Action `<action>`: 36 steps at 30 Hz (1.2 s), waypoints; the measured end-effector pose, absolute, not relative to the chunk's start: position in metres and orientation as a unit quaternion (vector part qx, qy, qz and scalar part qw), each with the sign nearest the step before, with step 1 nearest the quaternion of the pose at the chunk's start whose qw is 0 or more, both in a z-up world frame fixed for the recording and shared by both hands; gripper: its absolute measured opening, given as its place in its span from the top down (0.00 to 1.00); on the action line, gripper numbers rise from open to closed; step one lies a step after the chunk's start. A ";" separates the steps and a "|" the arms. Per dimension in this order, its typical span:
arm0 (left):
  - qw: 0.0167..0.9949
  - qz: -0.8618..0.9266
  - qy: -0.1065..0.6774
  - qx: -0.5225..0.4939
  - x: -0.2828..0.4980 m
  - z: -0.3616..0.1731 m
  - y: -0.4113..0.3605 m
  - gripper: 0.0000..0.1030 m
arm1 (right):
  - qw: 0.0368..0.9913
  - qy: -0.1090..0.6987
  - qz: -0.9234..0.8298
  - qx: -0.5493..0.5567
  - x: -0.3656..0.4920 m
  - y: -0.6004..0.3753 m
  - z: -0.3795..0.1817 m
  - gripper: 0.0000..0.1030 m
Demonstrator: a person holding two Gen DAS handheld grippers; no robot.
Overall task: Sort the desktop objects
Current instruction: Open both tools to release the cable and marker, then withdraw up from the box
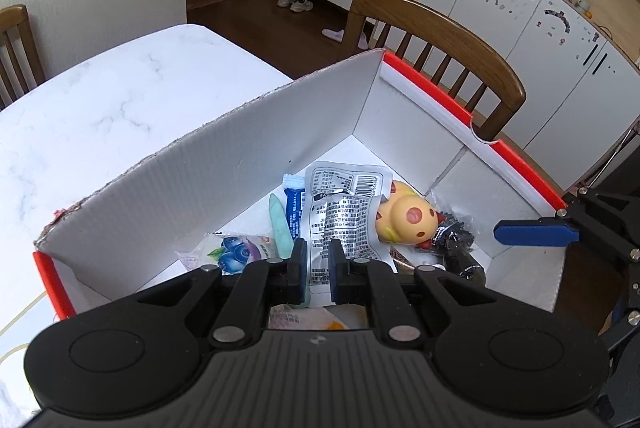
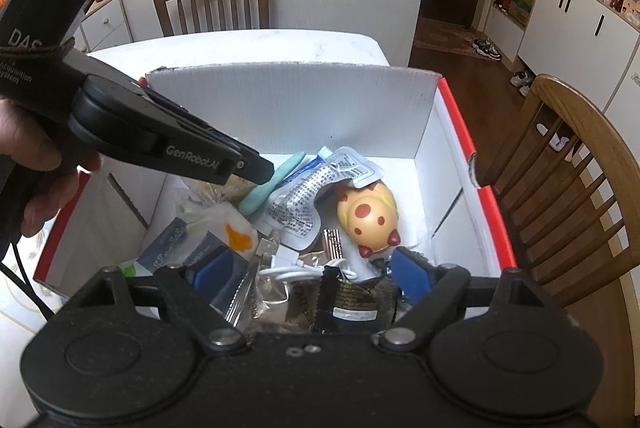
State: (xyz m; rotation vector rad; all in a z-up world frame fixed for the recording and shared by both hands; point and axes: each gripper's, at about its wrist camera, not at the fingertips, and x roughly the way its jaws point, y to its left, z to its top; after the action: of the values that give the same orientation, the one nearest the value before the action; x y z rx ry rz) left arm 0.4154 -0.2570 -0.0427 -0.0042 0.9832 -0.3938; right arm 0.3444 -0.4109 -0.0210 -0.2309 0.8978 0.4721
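While the white box (image 2: 296, 107) holds the clutter, a yellow spotted toy (image 2: 368, 216) lies near its middle beside a silver printed sachet (image 2: 304, 199), with a green stick (image 1: 282, 228) and a blueberry packet (image 1: 236, 252) toward the left wall; my left gripper (image 1: 318, 268) hovers over the sachet, jaws together, gripping nothing; my right gripper (image 2: 312, 272) hangs over a white cable (image 2: 296, 270) and dark wrappers, jaws wide apart, empty; box sits on a marble table (image 1: 100, 99), wooden chair (image 1: 440, 39) behind
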 end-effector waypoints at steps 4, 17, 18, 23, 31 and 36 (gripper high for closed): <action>0.865 -0.186 0.466 -0.001 0.409 -0.037 -0.255 0.91 | 0.870 0.425 0.224 -0.110 0.341 -0.413 -0.016 0.16; 0.878 -0.185 0.441 -0.006 0.372 -0.012 -0.240 0.91 | 0.882 0.397 0.232 -0.102 0.322 -0.414 0.010 0.16; 0.879 -0.186 0.439 -0.007 0.368 -0.010 -0.238 0.91 | 0.884 0.394 0.231 -0.100 0.320 -0.415 0.012 0.16; 0.886 -0.188 0.424 -0.009 0.352 0.000 -0.234 0.91 | 0.890 0.383 0.228 -0.090 0.312 -0.418 0.021 0.16; 0.894 -0.193 0.403 -0.013 0.324 0.017 -0.227 0.91 | 0.898 0.372 0.222 -0.078 0.297 -0.417 0.031 0.16; 0.902 -0.187 0.388 -0.021 0.306 0.025 -0.222 0.91 | 0.903 0.365 0.215 -0.070 0.288 -0.416 0.036 0.16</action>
State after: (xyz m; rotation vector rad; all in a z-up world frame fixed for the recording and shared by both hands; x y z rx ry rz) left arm 0.3058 -0.2220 0.0252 -0.0428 0.8016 -0.3874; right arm 0.2876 -0.4163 0.0359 -0.1449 0.7554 0.4447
